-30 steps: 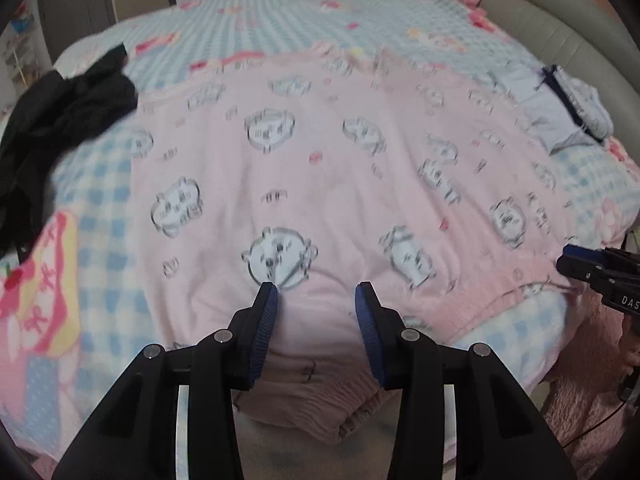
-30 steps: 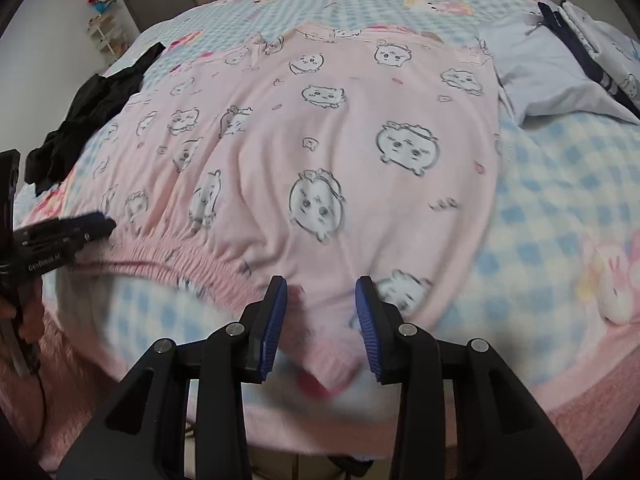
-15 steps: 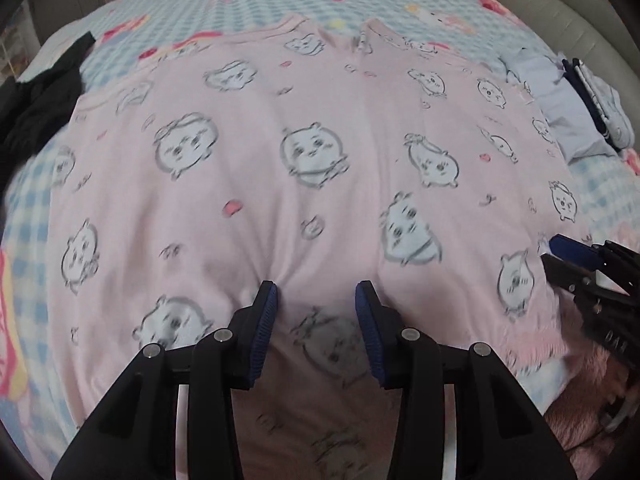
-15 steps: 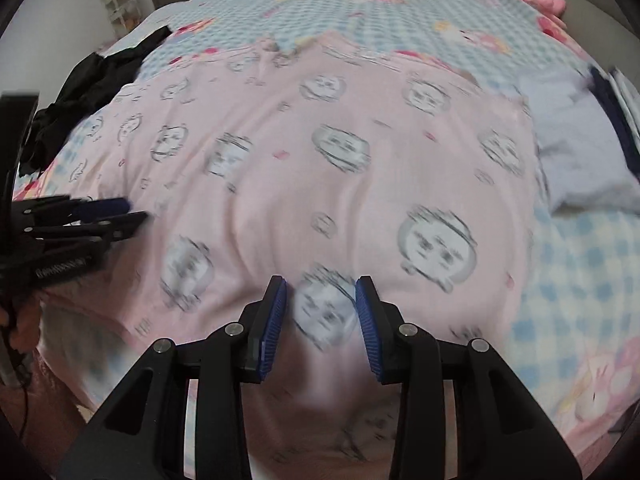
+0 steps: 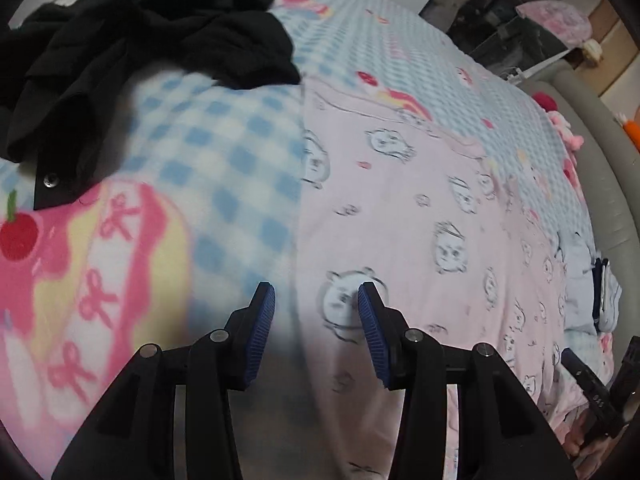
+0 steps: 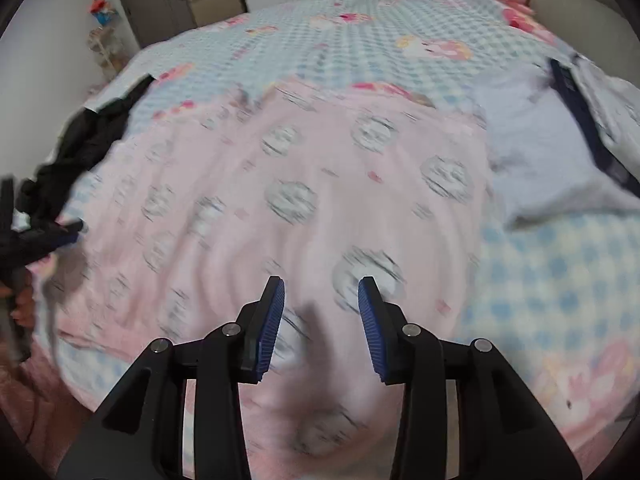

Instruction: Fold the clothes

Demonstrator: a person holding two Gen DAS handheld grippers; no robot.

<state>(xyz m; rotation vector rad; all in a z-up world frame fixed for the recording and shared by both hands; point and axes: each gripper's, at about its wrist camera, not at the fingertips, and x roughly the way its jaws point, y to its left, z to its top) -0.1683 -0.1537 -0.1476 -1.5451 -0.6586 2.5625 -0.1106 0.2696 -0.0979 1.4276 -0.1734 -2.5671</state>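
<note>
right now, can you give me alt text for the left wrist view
A pale pink cartoon-print fleece garment lies spread flat on a blue-and-white checked blanket, its straight left edge just beyond the open left tool. A crumpled black garment lies at upper left.

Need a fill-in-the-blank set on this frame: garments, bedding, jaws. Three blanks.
1. The pink garment spread on the bed is printed with cartoon ____.
2. The crumpled garment lying beyond the left gripper is ____ in colour.
3. The blanket under the clothes has a blue and white ____ pattern.

Missing words: faces; black; checked
</note>
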